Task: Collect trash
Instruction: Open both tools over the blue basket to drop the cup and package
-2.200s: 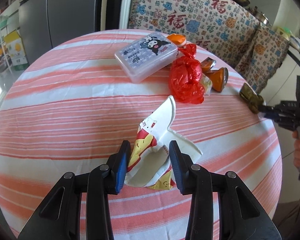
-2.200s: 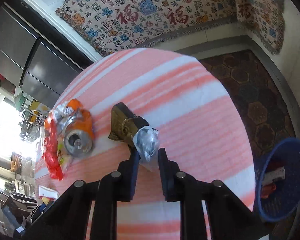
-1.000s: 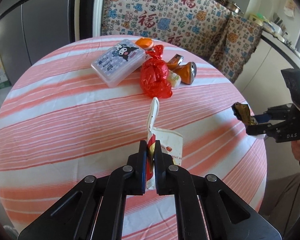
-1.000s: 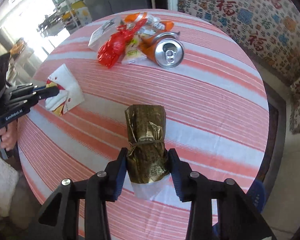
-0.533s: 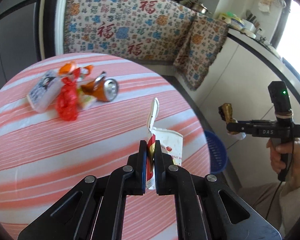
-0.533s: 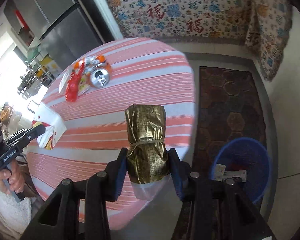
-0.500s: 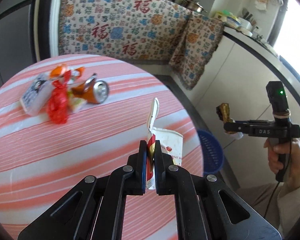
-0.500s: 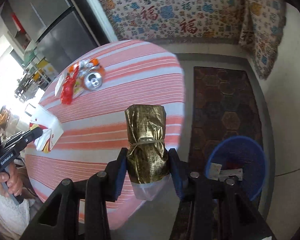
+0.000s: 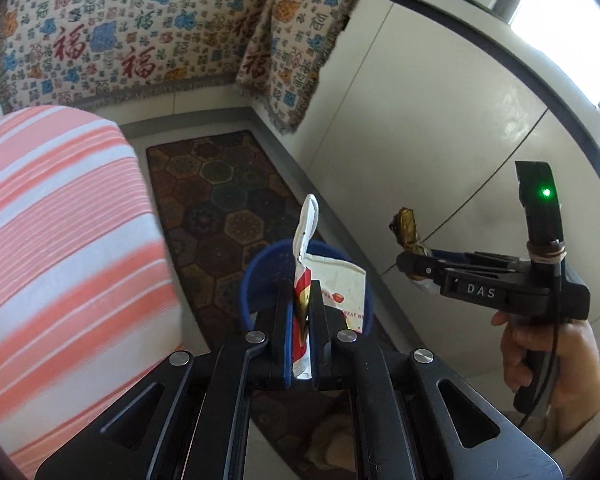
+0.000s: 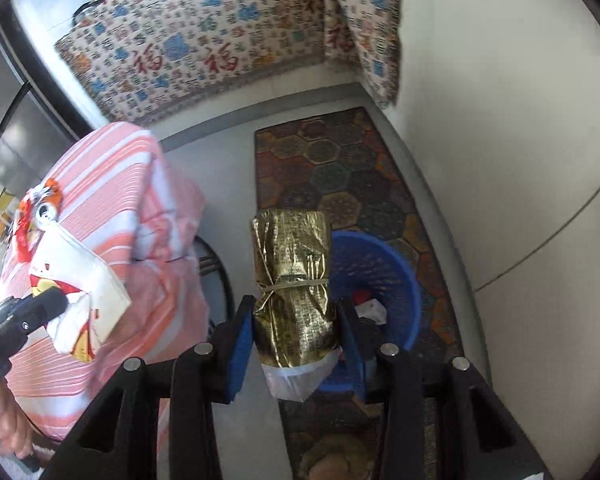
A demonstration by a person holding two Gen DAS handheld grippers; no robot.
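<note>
My left gripper point(image 9: 300, 300) is shut on a crumpled white paper wrapper point(image 9: 342, 292) with red and yellow print, held in the air above a blue basket point(image 9: 260, 264) on the floor. My right gripper point(image 10: 294, 316) is shut on a gold foil packet point(image 10: 292, 272) tied with a band, held over the blue basket point(image 10: 380, 264), which has some scraps inside. The right gripper point(image 9: 410, 264) with the gold packet point(image 9: 406, 228) shows in the left wrist view; the left gripper point(image 10: 44, 304) with the wrapper point(image 10: 88, 292) shows in the right wrist view.
The round table with a pink striped cloth point(image 9: 60, 220) is to the left, with a can and red bag point(image 10: 40, 212) on it. A patterned floor mat point(image 10: 340, 176) lies under the basket. A white cabinet wall point(image 9: 440, 120) stands on the right.
Both grippers have swung away from the table to the right and down, with their trash still held. They now hang over the blue basket on the floor.
</note>
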